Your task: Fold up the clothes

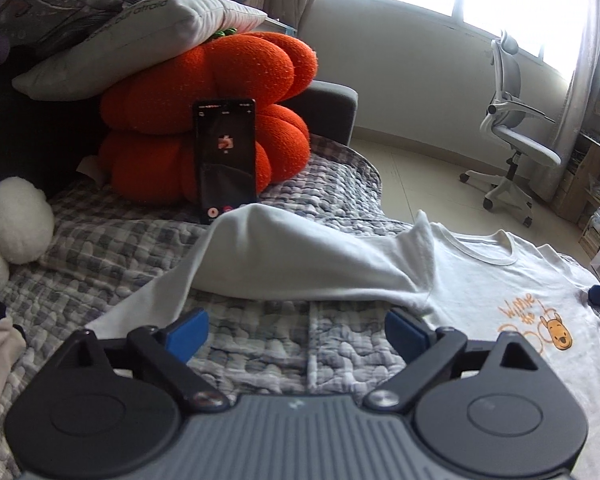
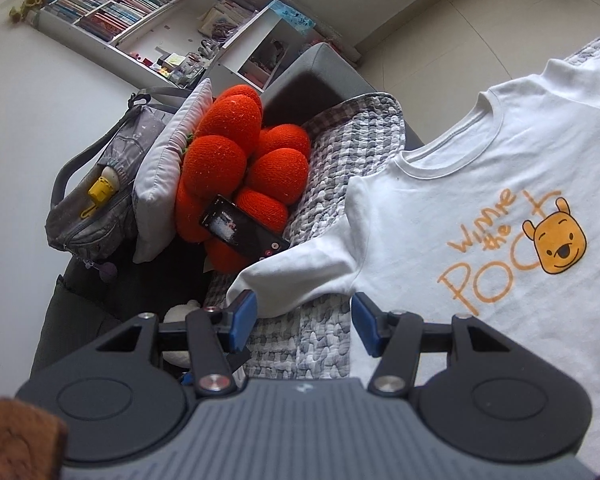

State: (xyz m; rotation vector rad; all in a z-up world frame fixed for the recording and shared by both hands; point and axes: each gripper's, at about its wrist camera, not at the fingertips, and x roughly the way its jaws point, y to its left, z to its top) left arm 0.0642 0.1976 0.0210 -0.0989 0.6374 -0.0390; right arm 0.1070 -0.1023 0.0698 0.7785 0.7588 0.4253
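A white T-shirt (image 2: 480, 184) with an orange bear print lies front up on the checked quilt (image 2: 352, 140). Its sleeve (image 1: 300, 256) is humped up and reaches left across the quilt in the left wrist view. My left gripper (image 1: 296, 334) stands wide open just short of that sleeve, with only quilt between its blue pads (image 1: 190, 334). My right gripper (image 2: 304, 326) is open too, hovering at the gap between the sleeve's end (image 2: 284, 280) and the shirt's side. Nothing is held by either one.
A phone (image 1: 225, 160) leans on an orange pumpkin cushion (image 1: 220, 80) at the back, under a grey pillow (image 1: 140, 36). A white plush (image 1: 18, 220) lies at the left. An office chair (image 1: 512, 136) stands on the floor beyond the bed. A grey bag (image 2: 96, 192) sits by the cushion.
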